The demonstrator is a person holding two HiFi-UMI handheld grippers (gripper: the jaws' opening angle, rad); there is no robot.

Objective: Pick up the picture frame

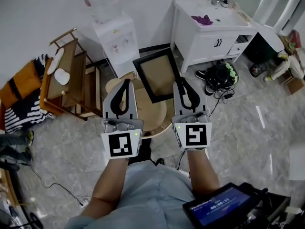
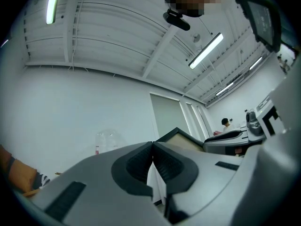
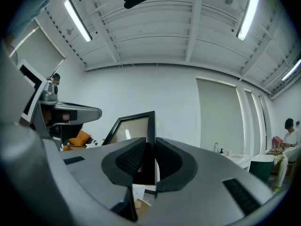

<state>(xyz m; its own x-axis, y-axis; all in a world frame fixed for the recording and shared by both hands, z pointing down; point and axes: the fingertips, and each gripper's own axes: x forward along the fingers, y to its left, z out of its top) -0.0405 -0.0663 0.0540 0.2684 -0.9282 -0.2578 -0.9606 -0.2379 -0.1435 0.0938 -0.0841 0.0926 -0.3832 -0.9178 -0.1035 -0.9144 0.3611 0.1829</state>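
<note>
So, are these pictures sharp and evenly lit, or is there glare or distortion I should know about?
Head view: sharp, even light, only a pale reflection streak on the floor. Left gripper view: strong fisheye bending of the ceiling beams, a tube light blown out. Right gripper view: the same bending, two glaring tube lights, a bright glint on the picture frame.

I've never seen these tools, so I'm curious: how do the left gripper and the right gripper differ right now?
The right gripper is shut on the right edge of the picture frame; the left gripper has its jaws pressed together on nothing. The right gripper meets the frame; the left gripper sits off its left side. Both are grey and point forward.
</note>
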